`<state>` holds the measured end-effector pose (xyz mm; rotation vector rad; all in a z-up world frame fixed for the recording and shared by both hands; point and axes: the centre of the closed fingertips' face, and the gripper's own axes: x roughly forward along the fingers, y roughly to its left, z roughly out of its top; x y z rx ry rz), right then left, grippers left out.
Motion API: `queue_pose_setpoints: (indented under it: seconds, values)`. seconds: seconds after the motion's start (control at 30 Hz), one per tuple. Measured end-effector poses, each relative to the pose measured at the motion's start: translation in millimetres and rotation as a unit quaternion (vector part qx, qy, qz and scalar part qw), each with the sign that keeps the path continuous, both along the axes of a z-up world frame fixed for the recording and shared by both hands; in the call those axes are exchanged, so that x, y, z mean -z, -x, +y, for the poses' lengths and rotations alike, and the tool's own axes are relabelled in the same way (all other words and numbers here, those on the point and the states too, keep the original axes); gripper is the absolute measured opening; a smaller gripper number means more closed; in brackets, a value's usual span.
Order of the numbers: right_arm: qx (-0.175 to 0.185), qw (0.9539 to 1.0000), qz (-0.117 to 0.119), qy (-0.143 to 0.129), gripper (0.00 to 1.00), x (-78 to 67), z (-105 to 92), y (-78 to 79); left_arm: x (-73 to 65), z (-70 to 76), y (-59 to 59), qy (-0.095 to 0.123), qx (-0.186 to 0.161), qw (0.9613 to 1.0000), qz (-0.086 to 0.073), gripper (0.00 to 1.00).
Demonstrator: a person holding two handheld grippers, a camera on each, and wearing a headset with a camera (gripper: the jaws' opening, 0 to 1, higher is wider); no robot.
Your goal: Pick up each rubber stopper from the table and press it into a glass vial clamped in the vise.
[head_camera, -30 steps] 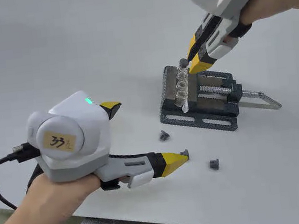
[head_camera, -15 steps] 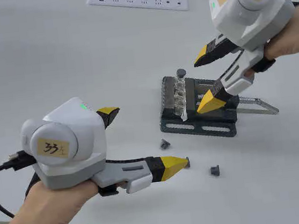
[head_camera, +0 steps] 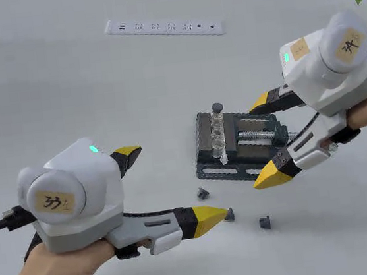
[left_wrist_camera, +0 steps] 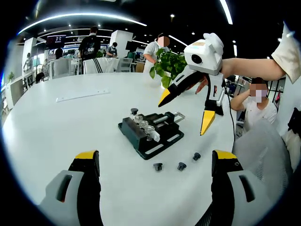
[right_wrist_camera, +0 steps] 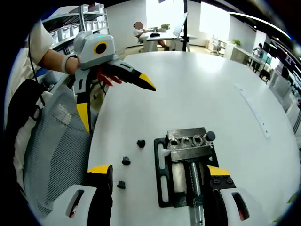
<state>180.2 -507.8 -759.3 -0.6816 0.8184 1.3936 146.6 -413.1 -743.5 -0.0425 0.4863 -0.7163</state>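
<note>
Three stoppers (head_camera: pixel 203 193) lay loose on the table (head_camera: pixel 64 78) beside the vise (head_camera: pixel 238 154); its far vial (head_camera: pixel 218 119) was capped. The left gripper (head_camera: pixel 177 182) and right gripper (head_camera: pixel 264 145) stood wide open, holding nothing. Risk: an off-centre pinch could flick a stopper away; skewed pressing could crack glass.

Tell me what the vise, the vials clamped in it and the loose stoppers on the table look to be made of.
Vise: dark and matte, probably painted or cast metal, with a bare shiny screw that looks like steel. Vials: see-through with bright glints, so glass or possibly clear plastic. Loose stoppers: dull dark grey with no shine, consistent with rubber.
</note>
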Motion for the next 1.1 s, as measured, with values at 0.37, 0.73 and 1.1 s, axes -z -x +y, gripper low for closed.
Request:
queue_pose_setpoints:
  seconds: [0.37,0.73,1.1]
  values:
    - [0.028,0.9992,0.006,-0.027,0.74,7.6,-12.4,28.1,-5.0,8.4,-1.0,-0.008,0.001,0.9999,-0.008,0.99]
    - [0.038,0.9981,0.009,-0.048,0.67,22.8,-23.3,55.2,-9.7,8.5,3.8,-0.016,0.003,0.9998,-0.008,0.99]
    - [0.037,0.9969,0.002,-0.069,0.46,39.8,-31.8,75.0,-15.2,6.8,8.1,-0.016,-0.001,0.9998,-0.007,0.99]
